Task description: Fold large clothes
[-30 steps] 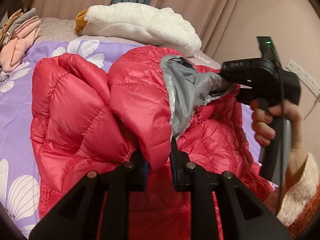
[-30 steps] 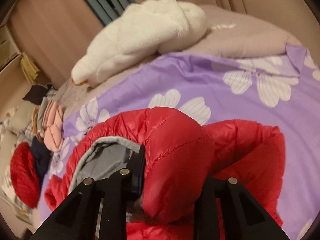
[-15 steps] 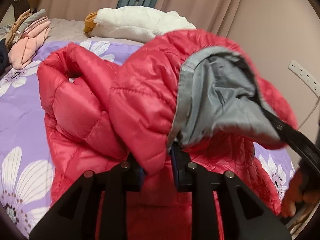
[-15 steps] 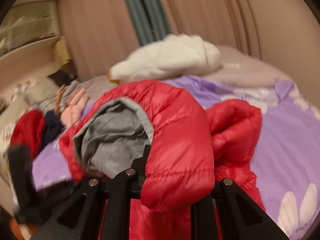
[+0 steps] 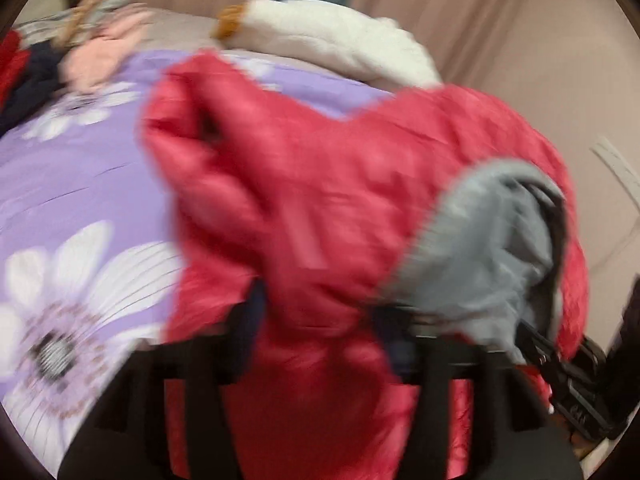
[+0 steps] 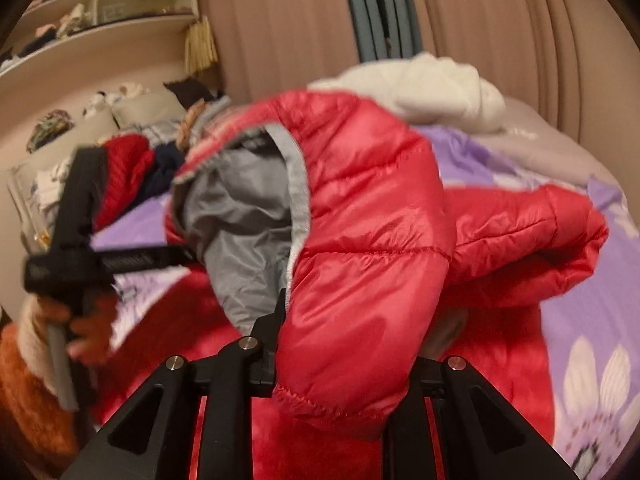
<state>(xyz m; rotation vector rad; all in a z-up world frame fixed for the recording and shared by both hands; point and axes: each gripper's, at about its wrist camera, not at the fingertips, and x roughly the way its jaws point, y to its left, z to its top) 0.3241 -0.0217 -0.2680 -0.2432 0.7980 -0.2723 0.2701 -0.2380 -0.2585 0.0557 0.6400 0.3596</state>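
A red quilted down jacket [image 5: 320, 208] with grey lining [image 5: 492, 240] is lifted off the purple flowered bedspread [image 5: 80, 184]. My left gripper [image 5: 320, 320] is shut on a thick red fold of it near the hem. My right gripper [image 6: 344, 344] is shut on another red fold [image 6: 372, 272] beside the grey lining [image 6: 244, 232]. The left gripper also shows in the right wrist view [image 6: 152, 260], clamped on the jacket's edge. The right gripper's fingers [image 5: 560, 368] show at the lower right of the left wrist view. A sleeve [image 6: 528, 236] hangs to the right.
A white fluffy garment [image 5: 332, 48] lies at the head of the bed. A pile of pink, navy and red clothes [image 5: 72, 56] sits at the bed's far left. Shelves [image 6: 100, 8] and curtains [image 6: 480, 32] stand behind. A wall socket strip [image 5: 616, 164] is on the right.
Both grippers have lifted the jacket higher off the bed and swung it; the views are now blurred with motion. Both stay clamped on the jacket.
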